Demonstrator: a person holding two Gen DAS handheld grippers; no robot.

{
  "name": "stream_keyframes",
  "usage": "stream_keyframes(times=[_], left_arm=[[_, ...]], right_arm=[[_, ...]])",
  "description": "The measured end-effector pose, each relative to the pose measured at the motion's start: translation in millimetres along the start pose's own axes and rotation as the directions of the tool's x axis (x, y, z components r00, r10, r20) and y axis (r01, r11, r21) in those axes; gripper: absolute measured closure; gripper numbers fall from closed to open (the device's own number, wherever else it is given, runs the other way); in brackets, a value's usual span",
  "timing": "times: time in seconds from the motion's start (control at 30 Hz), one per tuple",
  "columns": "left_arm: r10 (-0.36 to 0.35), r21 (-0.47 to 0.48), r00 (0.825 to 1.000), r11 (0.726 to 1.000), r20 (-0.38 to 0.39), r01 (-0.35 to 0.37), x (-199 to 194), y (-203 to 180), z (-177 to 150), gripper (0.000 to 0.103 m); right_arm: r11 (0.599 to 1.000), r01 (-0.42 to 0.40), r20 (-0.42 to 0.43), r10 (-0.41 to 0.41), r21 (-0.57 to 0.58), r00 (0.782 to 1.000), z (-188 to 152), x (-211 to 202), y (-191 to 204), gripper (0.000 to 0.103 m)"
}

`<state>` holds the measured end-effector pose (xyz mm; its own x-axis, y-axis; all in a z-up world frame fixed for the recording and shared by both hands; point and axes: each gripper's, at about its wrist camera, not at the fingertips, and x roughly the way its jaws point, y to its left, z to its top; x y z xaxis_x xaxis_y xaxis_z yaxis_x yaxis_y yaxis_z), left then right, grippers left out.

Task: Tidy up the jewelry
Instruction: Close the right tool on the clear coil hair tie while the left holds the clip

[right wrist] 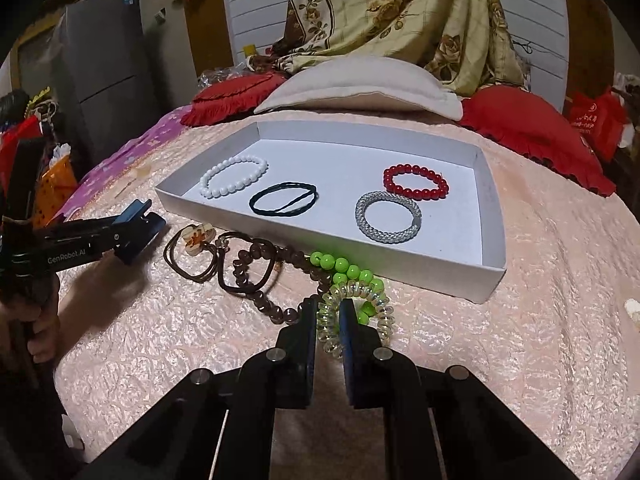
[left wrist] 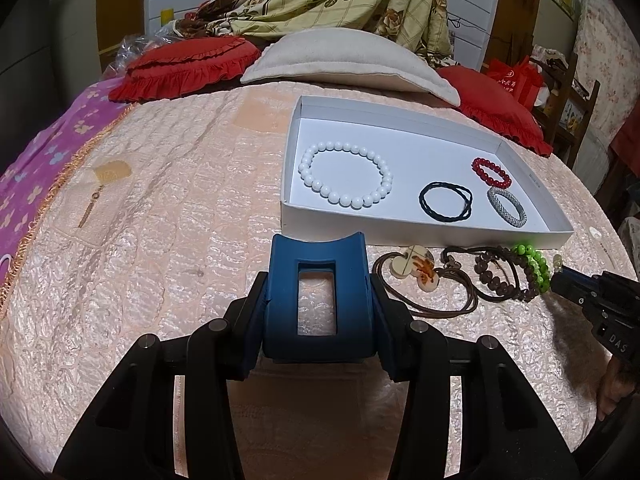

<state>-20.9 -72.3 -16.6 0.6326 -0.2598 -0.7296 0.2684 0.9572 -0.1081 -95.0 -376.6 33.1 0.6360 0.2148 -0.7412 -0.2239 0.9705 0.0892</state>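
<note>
A white tray (right wrist: 492,208) on the bed holds a white bead bracelet (right wrist: 234,176), a black hair tie (right wrist: 284,199), a silver bangle (right wrist: 388,217) and a red bead bracelet (right wrist: 416,182). In front of it lie a cord necklace with a pendant (right wrist: 198,238), a brown bead bracelet (right wrist: 260,276) and a green bead bracelet (right wrist: 344,270). My right gripper (right wrist: 327,312) is shut on a clear coil hair tie (right wrist: 376,312). My left gripper (left wrist: 318,240) is shut and empty, left of the loose pieces; it also shows in the right wrist view (right wrist: 136,228).
The tray (left wrist: 424,228) sits on a pink quilted bedspread (left wrist: 160,240). A beige pillow (left wrist: 352,62) and red cushions (left wrist: 188,68) lie behind it. A small gold earring card (left wrist: 108,176) lies far left on the bed.
</note>
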Motion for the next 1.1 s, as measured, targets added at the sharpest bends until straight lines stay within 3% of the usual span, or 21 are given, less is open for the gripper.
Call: stream_keyframes(times=[1.1], left_arm=[[0.001, 0.002, 1.0, 1.0, -0.004, -0.001, 1.3, 0.7, -1.5, 0.058]], right_arm=[[1.0, 0.004, -0.003, -0.004, -0.008, 1.0, -0.8, 1.6, 1.6, 0.092]])
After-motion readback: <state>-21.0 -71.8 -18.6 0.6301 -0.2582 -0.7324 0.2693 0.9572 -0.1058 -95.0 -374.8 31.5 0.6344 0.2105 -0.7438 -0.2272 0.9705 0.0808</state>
